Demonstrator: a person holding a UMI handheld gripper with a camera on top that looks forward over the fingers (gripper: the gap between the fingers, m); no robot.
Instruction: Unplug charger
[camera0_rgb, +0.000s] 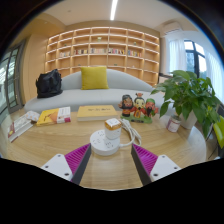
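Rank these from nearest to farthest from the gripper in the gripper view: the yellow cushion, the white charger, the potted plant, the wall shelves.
From the open gripper:
1. White charger, on the wooden table just ahead of the fingers.
2. Potted plant, on the table, off to the right.
3. Yellow cushion, on the grey sofa beyond the table.
4. Wall shelves, behind the sofa.

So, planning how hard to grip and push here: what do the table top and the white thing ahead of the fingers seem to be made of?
The table looks like light wood or a wood-look laminate, smooth and matte, with faint grain lines. The white round base under the charger block looks like smooth moulded plastic, though that is uncertain. The gripper is open, short of both.
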